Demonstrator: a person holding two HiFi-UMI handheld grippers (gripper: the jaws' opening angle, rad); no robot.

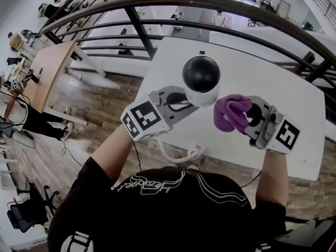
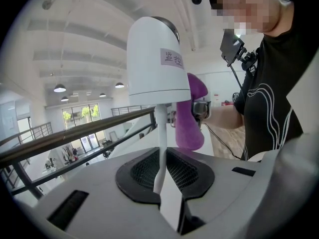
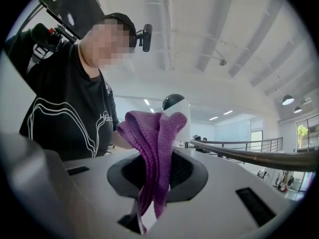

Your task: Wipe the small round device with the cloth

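Left gripper view: left gripper (image 2: 160, 178) clamps the white stem (image 2: 160, 133), holding the device (image 2: 154, 59) upright at frame centre for wiping. Right gripper (image 3: 153, 185) pinches the bunched cloth (image 3: 155, 136), presenting it just beside the device; contact is unclear.

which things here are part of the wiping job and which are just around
In the job:
- device, in the left gripper, jaws shut on its thin white stem
- cloth, clamped in the right gripper

Just around:
- table
- railing
- wooden desk
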